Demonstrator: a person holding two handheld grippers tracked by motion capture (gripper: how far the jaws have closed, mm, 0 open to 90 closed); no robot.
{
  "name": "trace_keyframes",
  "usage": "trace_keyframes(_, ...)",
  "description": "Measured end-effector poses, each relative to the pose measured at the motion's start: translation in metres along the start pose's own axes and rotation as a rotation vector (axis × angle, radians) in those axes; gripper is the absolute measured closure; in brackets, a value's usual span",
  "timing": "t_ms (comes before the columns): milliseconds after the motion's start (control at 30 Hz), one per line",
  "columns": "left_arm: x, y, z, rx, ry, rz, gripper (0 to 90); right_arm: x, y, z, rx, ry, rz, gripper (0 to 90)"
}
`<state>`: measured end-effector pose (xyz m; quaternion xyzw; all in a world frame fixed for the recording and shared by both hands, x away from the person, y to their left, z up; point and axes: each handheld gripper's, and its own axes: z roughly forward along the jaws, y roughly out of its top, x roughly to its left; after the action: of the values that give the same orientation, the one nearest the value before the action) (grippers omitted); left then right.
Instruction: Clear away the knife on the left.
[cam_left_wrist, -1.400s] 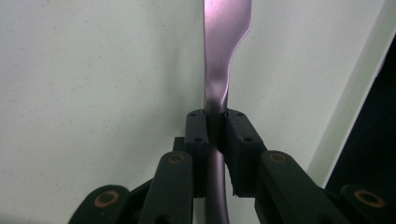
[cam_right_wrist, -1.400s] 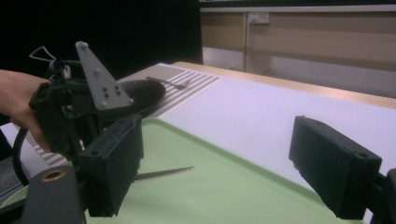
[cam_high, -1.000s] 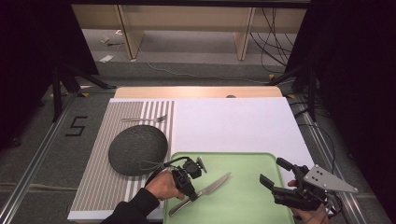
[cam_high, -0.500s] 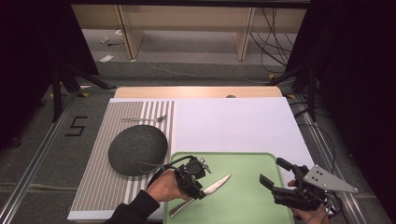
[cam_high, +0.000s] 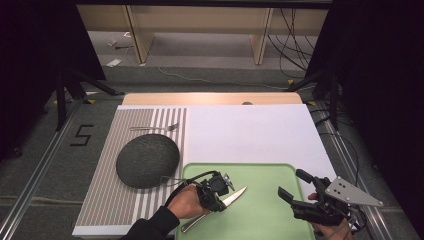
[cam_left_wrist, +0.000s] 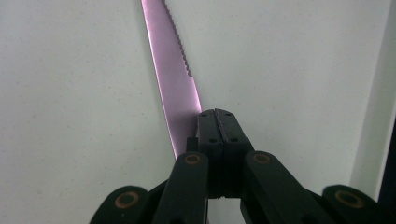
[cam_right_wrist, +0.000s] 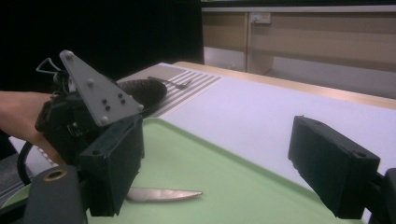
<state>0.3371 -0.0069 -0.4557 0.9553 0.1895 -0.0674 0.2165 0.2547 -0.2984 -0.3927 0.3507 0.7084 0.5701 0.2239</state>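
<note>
The knife (cam_high: 227, 202) is clamped by the left gripper (cam_high: 220, 194) over the tray (cam_high: 270, 175); the plate (cam_high: 147, 160) and fork (cam_high: 155, 128) are seen at ten o'clock. The right gripper (cam_high: 295, 187) is held with jaws apart.

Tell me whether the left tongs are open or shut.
Shut on the knife: the left tongs have their jaws pressed together at the blade's base.

claw (cam_left_wrist: 215, 122) clamped on serrated knife (cam_left_wrist: 171, 74), pale surface (cam_left_wrist: 74, 116)

1 knife (cam_high: 227, 201), fork (cam_high: 155, 128), plate (cam_high: 147, 160), tray (cam_high: 280, 172).
</note>
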Motion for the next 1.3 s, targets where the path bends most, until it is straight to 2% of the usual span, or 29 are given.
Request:
trace_keyframes(300, 0.003, 0.001, 0.006, 0.001, 0.009, -0.021, 89.6, 0.000, 0.000, 0.000, 0.001, 0.000, 0.000, 19.1)
trace_keyframes(633, 0.011, -0.001, 0.003, -0.011, 0.065, -0.062, 89.7, 0.000, 0.000, 0.000, 0.000, 0.001, 0.000, 19.2)
trace_keyframes(667, 0.012, -0.003, 0.001, -0.010, 0.081, -0.068, 89.7, 0.000, 0.000, 0.000, 0.000, -0.002, 0.000, 19.2)
trace_keyframes(833, 0.016, -0.006, -0.001, -0.015, 0.087, -0.086, 89.7, 0.000, 0.000, -0.001, 0.001, -0.004, 0.002, 19.2)
trace_keyframes(1300, 0.024, -0.015, -0.008, -0.018, 0.152, -0.121, 89.8, 0.000, 0.000, -0.001, 0.001, -0.001, 0.000, 19.2)
